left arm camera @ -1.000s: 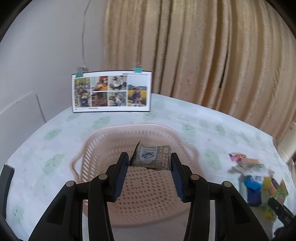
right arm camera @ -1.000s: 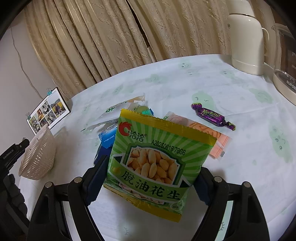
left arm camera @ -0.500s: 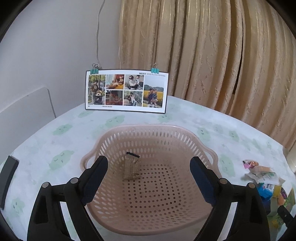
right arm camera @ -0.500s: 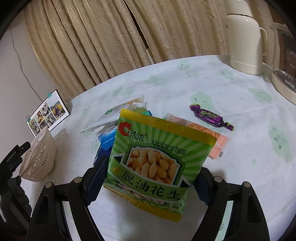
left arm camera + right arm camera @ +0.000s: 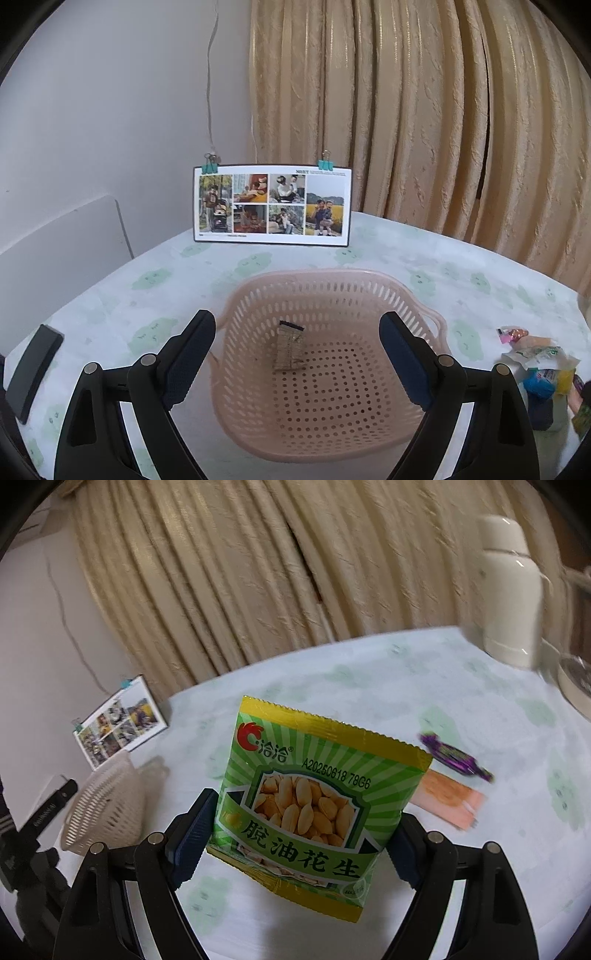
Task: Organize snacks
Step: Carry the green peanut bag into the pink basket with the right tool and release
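Note:
A pink perforated basket (image 5: 332, 291) stands on the table right in front of my left gripper (image 5: 297, 354), which is open and empty above its near rim. One small snack packet (image 5: 289, 350) lies inside, leaning against the basket's left wall. My right gripper (image 5: 303, 830) is shut on a green and yellow peanut bag (image 5: 314, 797), held upright above the table. The basket (image 5: 107, 808) appears at the left in the right wrist view, with the left gripper's black frame (image 5: 40, 812) beside it. A pile of loose snacks (image 5: 539, 369) lies at the right edge of the left wrist view.
A photo card (image 5: 271, 205) with clips stands behind the basket before the curtain. A dark flat device (image 5: 33, 369) lies at the table's left edge. A purple candy (image 5: 456, 757) and an orange packet (image 5: 448, 797) lie to the right. A white thermos (image 5: 511, 602) stands far right.
My left gripper opened and dropped the small packet into the basket, then drew back and up. My right gripper lifted the peanut bag off the snack pile and swung left.

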The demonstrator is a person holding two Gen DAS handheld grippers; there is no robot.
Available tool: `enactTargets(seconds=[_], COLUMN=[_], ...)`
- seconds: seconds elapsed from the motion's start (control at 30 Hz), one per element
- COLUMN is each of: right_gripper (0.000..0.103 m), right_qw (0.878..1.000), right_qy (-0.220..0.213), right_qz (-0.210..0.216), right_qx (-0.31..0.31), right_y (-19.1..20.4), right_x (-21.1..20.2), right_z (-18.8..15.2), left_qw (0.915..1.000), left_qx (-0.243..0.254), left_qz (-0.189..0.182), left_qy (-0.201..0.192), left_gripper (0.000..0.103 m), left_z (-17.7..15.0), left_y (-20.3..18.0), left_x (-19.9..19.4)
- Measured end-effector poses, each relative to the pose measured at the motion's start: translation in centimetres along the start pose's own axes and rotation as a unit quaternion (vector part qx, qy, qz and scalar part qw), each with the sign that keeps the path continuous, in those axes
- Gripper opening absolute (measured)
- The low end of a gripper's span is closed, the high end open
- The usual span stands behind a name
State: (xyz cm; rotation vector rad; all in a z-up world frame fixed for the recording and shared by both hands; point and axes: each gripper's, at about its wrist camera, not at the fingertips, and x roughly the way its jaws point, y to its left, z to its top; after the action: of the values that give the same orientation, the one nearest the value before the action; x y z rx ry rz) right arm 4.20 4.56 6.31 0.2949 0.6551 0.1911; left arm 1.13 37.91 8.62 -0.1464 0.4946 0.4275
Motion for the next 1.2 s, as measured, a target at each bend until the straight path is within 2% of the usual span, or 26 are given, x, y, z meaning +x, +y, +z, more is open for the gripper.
enactTargets(seconds=[0.17, 0.43, 0.6, 0.73, 1.0, 1.2], right_gripper=[0.081, 0.081, 0.081, 0.082, 0.082, 0.083], right_qw=[0.999, 0.993, 0.987, 0.981, 0.974, 0.972], right_qy=[-0.003, 0.004, 0.011, 0.021, 0.045, 0.056], right_qz=[0.028, 0.078, 0.110, 0.137, 0.155, 0.160], right_qx=[-0.033, -0.085, -0.113, -0.135, -0.157, -0.162], right_y=[4.2, 11.7, 16.1, 19.2, 22.4, 23.2], right_x=[0.6, 2.3, 3.4, 4.4, 6.2, 7.1], right_z=[1.1, 1.9, 1.8, 1.4, 0.1, -0.6], left_qw=[0.9999, 0.9986, 0.9933, 0.9875, 0.9754, 0.9734], left_qx=[-0.013, -0.036, -0.078, -0.116, -0.181, -0.192], left_qz=[0.005, 0.036, 0.080, 0.102, 0.121, 0.120], left_qy=[0.001, -0.011, -0.027, -0.031, -0.036, -0.036], left_gripper=[0.090, 0.090, 0.090, 0.090, 0.090, 0.090], left_z=[0.2, 0.6, 1.0, 1.0, 0.8, 0.7], left_y=[0.9, 2.7, 5.0, 7.0, 10.0, 10.6], left_x=[-0.1, -0.4, -0.7, -0.9, -1.4, -1.5])
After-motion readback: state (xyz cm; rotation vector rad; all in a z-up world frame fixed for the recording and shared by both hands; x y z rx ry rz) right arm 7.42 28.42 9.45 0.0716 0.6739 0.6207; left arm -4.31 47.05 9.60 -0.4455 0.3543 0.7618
